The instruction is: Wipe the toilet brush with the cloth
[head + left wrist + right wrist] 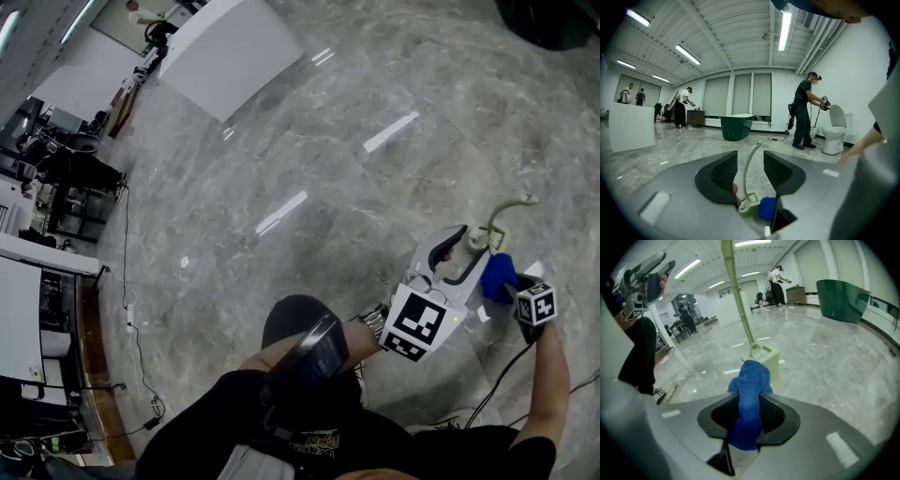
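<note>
The pale green toilet brush [494, 222] stands on the floor, its long curved handle [736, 287] rising from a boxy base [766, 359] with white bristles. My right gripper [750, 397] is shut on a blue cloth [749, 385], whose bunched end hangs just in front of the base. In the head view the cloth [497, 275] sits beside the brush, with the right gripper [511, 286] behind it. My left gripper [750, 153] is open. The thin handle [746, 176] shows in the gap beyond its pads, touching neither. The left gripper [472, 246] points at the brush from the left.
The floor is polished grey marble. A white toilet [834, 129] and a person [804, 115] with grippers stand at the right wall. A dark green tub [736, 126] sits further back and a white counter [230, 47] far off. A cable [497, 384] trails from my right gripper.
</note>
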